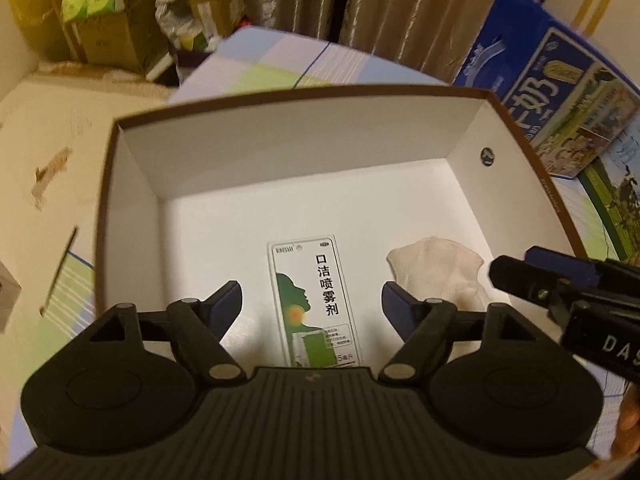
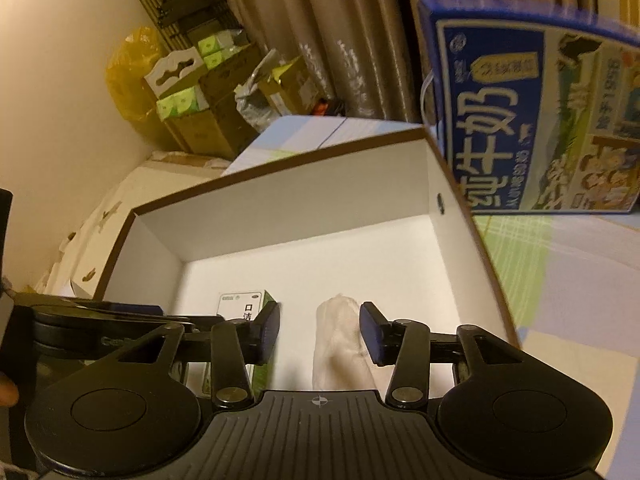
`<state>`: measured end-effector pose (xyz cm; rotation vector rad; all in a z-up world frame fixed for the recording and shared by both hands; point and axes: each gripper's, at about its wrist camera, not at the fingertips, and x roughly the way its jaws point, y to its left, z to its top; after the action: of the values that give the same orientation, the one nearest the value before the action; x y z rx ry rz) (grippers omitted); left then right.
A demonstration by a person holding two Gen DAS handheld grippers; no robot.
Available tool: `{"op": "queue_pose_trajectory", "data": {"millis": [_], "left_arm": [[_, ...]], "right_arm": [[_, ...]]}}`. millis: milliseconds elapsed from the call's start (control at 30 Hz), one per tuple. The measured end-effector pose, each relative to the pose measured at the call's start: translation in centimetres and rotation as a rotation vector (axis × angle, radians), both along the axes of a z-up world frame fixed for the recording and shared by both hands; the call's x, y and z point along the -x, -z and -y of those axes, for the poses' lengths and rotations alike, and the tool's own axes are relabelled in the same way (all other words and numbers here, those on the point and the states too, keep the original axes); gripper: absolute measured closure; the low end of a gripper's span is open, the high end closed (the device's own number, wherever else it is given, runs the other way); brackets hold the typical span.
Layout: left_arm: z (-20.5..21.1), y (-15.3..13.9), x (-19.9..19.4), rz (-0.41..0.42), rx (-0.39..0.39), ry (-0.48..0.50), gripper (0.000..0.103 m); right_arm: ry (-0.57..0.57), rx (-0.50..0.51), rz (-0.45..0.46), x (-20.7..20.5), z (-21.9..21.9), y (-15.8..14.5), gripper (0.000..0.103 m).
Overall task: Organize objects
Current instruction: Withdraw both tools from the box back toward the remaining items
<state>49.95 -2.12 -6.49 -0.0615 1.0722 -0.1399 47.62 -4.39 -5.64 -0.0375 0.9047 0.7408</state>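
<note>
A brown-rimmed white box (image 1: pixel 120 184) sits open on a pastel-checked surface, and everything here is placed relative to it. Inside, on the floor of the box, a spray carton (image 1: pixel 314 300) lies flat, green and white with black print, towards the near wall. Just beside it, on the side nearer the box's right wall, lies a cream cloth (image 1: pixel 436 264), crumpled; the 2 are apart, not touching.

The left tool (image 1: pixel 312 300) hangs over the near part of the box, released, its 2 blue-padded fingers spread wide on either side of the carton and holding nothing. The right tool (image 2: pixel 319 330) reaches in from the box's right side, also released, its fingers apart on either side of the cloth in its own view; whether the pads touch the cloth cannot be told.

Beyond the box's right wall stands a blue milk carton (image 2: pixel 532 120), touching or just beside the rim. Behind the box hang brown curtains (image 2: pixel 340 40), with stacked cardboard boxes (image 1: pixel 104 28) further off to its left.
</note>
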Motion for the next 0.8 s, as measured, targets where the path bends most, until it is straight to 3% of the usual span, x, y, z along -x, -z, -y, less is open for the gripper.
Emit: {"op": "queue_pose_trajectory", "data": {"millis": [267, 800], "left_arm": [[-0.4, -3.1, 2.7, 0.073, -0.005, 0.059, 0.025], [-1.6, -7.6, 12.5, 0.163, 0.014, 0.089, 0.022]], "right_arm": [[-0.006, -0.043, 0.082, 3.9, 2.5, -3.1, 0.049], [0.052, -0.134, 0.076, 11.5, 7.2, -6.3, 0.039]]}}
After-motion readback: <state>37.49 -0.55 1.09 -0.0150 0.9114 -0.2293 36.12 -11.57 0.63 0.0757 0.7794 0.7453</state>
